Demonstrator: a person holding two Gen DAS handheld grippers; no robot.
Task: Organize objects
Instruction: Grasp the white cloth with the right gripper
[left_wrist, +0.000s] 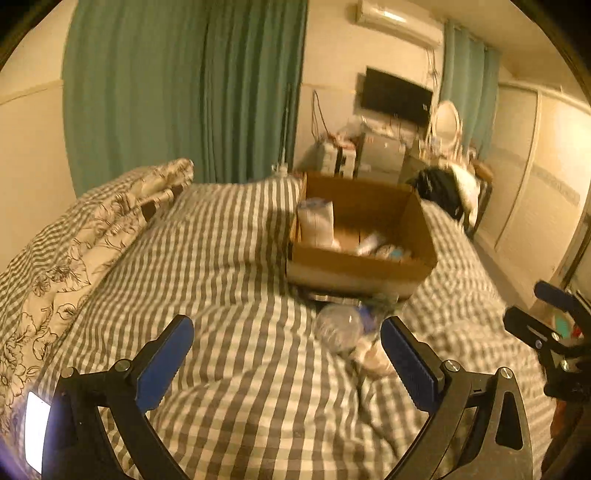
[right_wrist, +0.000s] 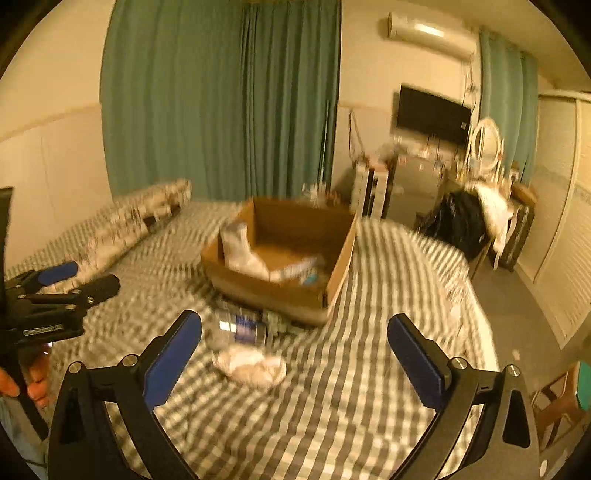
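An open cardboard box (left_wrist: 369, 266) (right_wrist: 266, 291) sits on a bed with a grey checked cover (left_wrist: 240, 350) (right_wrist: 351, 387). Inside it stand a white pack (left_wrist: 316, 221) (right_wrist: 240, 247) and a few small items. In front of the box lie a clear plastic bottle (left_wrist: 338, 326) (right_wrist: 240, 326) and a crumpled white cloth (right_wrist: 251, 365) (left_wrist: 373, 360). My left gripper (left_wrist: 288, 354) is open over the cover, with the bottle just beyond its right finger. My right gripper (right_wrist: 295, 350) is open too; bottle and cloth lie ahead near its left finger. Neither holds anything.
A folded floral quilt (left_wrist: 92, 236) (right_wrist: 140, 218) lies along the bed's left side by the green curtains (left_wrist: 184, 92). Beyond the bed's foot stand a cluttered desk with a screen (right_wrist: 432, 114), a round mirror (right_wrist: 485, 144) and a chair with dark clothes (right_wrist: 461, 221). Floor runs along the bed's right side.
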